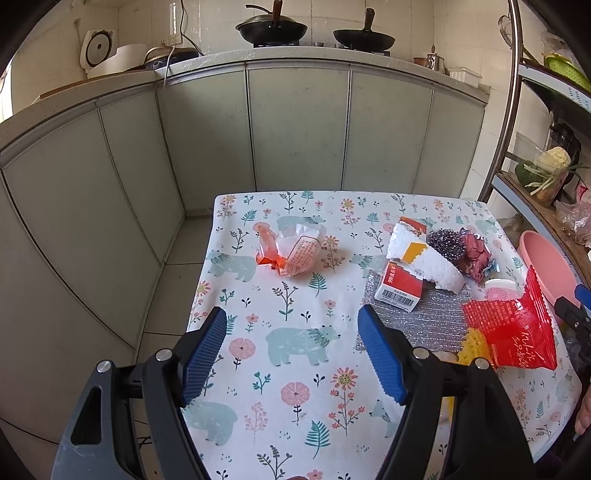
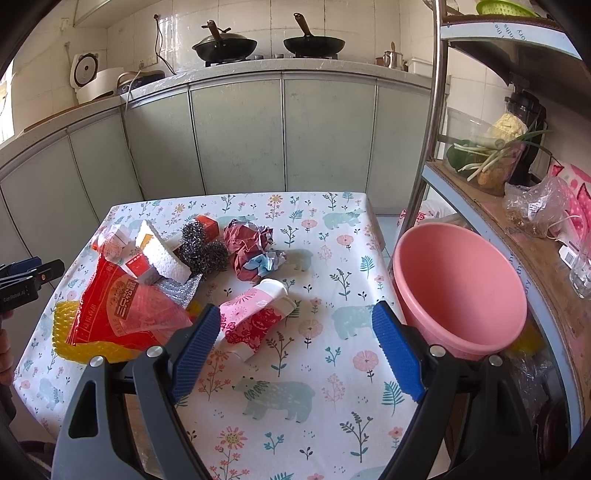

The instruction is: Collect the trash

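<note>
Trash lies scattered on a table with a floral bear cloth [image 1: 295,354]. An orange and clear plastic wrapper [image 1: 288,249] lies alone at the far left. A pile on the right holds white foam [image 2: 162,254], a red and white box [image 1: 400,288], steel wool [image 2: 201,245], crumpled dark red paper [image 2: 247,245], a red snack bag [image 2: 125,314], yellow foam netting [image 2: 66,332] and a pink and white tube [image 2: 255,314]. A pink basin [image 2: 461,288] stands past the table's right edge. My left gripper [image 1: 291,354] hangs open above the near cloth. My right gripper [image 2: 295,350] is open, near the tube.
Grey-green cabinets [image 1: 295,129] run behind the table, with two woks [image 1: 271,27] on the counter. A metal shelf rack [image 2: 491,192] with vegetables and bags stands on the right, close behind the basin. Tiled floor [image 1: 173,273] shows to the left of the table.
</note>
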`<state>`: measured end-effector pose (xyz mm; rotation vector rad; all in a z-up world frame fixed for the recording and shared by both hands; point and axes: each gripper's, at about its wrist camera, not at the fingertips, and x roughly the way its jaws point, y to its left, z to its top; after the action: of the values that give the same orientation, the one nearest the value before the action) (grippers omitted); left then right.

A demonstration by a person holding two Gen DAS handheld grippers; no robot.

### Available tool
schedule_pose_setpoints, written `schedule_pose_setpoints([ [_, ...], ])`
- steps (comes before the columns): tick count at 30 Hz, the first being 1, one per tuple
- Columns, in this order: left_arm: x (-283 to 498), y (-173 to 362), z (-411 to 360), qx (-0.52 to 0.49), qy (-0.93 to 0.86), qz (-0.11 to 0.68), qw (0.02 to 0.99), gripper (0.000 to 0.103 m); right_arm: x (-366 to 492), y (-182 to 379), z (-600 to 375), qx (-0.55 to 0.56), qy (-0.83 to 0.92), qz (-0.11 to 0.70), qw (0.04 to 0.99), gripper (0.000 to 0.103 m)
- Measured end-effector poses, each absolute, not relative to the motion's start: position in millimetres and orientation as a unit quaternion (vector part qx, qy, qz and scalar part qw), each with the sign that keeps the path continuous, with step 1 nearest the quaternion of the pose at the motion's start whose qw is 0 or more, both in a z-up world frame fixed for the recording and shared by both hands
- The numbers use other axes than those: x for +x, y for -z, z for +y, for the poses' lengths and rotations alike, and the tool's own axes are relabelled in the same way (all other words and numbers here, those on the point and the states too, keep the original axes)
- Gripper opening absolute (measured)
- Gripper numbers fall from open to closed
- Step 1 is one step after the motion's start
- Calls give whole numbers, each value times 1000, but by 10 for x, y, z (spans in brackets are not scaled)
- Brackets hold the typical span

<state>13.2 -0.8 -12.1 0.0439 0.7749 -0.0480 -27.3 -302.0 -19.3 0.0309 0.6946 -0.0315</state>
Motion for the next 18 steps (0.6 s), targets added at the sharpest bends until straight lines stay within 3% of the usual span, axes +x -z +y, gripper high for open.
schedule_pose_setpoints([
  [18,451,198,118,17,28,393,919,72,-96,236,-3084,21,16,357,934,85],
])
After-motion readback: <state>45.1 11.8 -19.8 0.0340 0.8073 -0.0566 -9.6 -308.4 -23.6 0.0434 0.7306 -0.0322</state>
